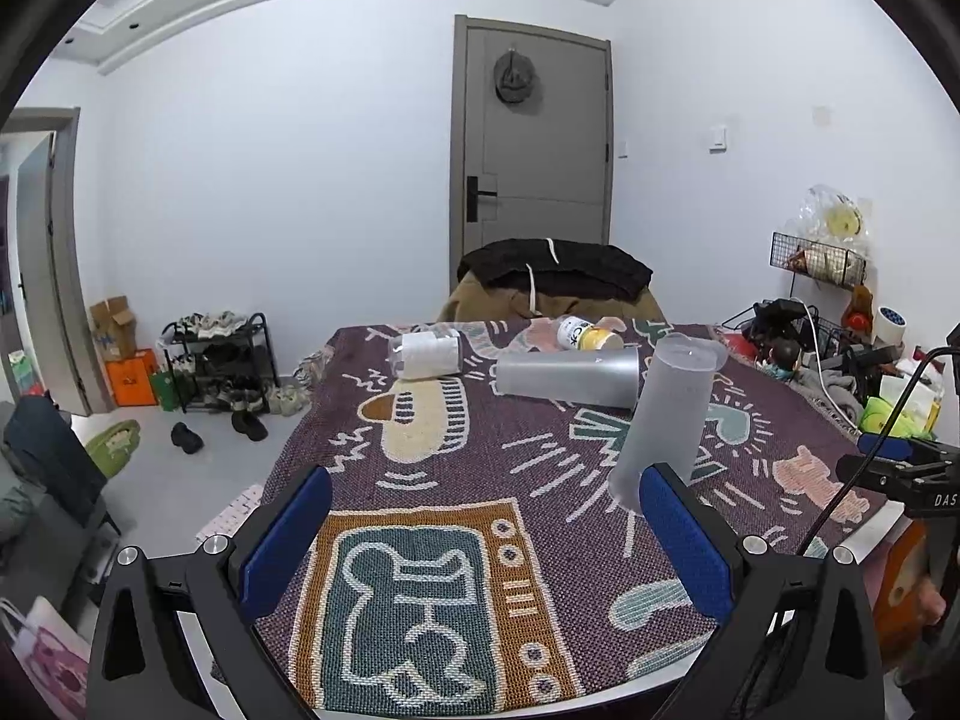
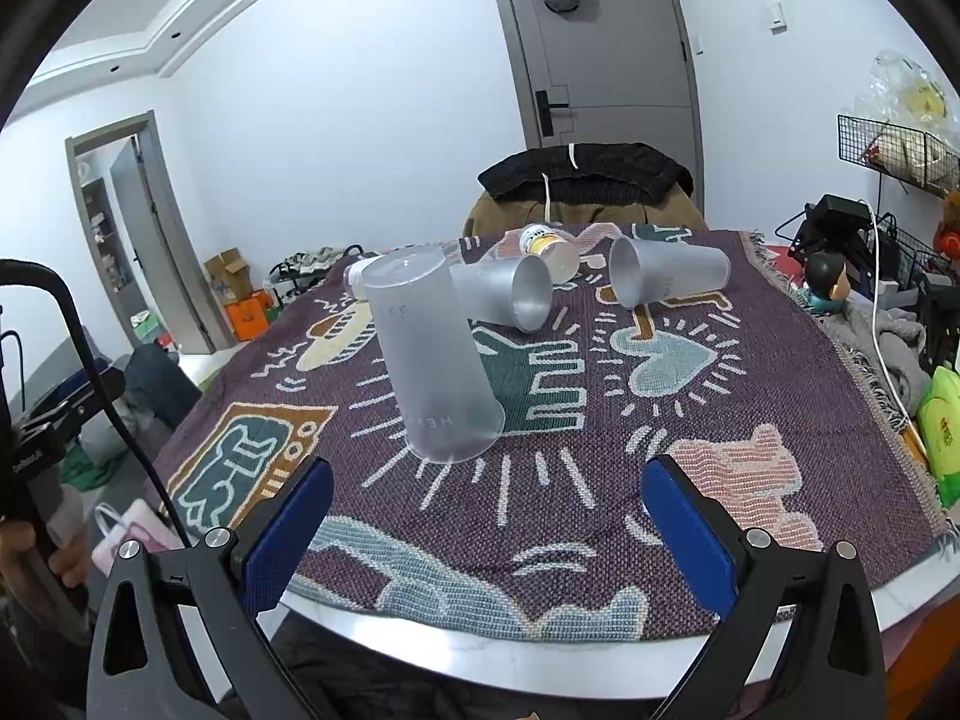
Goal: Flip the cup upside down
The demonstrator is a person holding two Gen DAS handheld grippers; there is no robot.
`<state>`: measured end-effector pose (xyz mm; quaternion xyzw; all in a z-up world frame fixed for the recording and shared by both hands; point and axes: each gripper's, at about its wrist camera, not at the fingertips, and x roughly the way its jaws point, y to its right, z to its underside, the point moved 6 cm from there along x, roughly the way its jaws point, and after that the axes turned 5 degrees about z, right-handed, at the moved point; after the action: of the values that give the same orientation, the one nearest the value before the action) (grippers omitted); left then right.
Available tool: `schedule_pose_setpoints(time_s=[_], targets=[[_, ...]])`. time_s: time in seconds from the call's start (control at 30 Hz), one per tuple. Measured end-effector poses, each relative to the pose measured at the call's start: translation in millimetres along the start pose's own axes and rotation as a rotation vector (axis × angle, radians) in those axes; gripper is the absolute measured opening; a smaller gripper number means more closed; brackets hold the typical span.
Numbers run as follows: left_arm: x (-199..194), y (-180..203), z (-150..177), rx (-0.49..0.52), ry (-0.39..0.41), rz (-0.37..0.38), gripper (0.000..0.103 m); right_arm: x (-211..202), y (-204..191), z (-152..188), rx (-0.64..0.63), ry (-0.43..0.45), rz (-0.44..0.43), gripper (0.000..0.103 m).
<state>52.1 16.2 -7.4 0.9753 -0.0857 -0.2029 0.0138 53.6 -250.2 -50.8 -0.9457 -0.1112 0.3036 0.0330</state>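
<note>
A frosted translucent cup [image 2: 429,354] stands upside down on the patterned cloth, mouth on the table, flat base up. In the left wrist view the same cup [image 1: 666,420] rises just behind my left gripper's right finger. My left gripper [image 1: 486,534] is open and empty, low over the near edge of the table. My right gripper [image 2: 489,528] is open and empty, a little in front of and to the right of the cup. Neither gripper touches the cup.
A grey cup [image 2: 504,294] lies on its side behind the upturned one. A second frosted cup [image 2: 666,279] lies on its side further right. A small yellow-labelled bottle [image 2: 549,246] and a clear jar [image 1: 426,354] lie near the far edge. Clutter [image 2: 888,300] borders the table's right side.
</note>
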Motion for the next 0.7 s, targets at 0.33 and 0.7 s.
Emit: schedule_pose_setpoints(time_s=[0.33,0.7], targets=[[-0.1,1.7,-0.9,-0.001,-0.002,0.008,0.103,0.7,-2.4,-1.0,-0.005,-0.001,0.000,0.103],[-1.0,0.8,-1.1,-0.009,0.000,-0.002,0.103,4.0,-7.5,-0.5,-0.020,-0.014,0.003,0.103]])
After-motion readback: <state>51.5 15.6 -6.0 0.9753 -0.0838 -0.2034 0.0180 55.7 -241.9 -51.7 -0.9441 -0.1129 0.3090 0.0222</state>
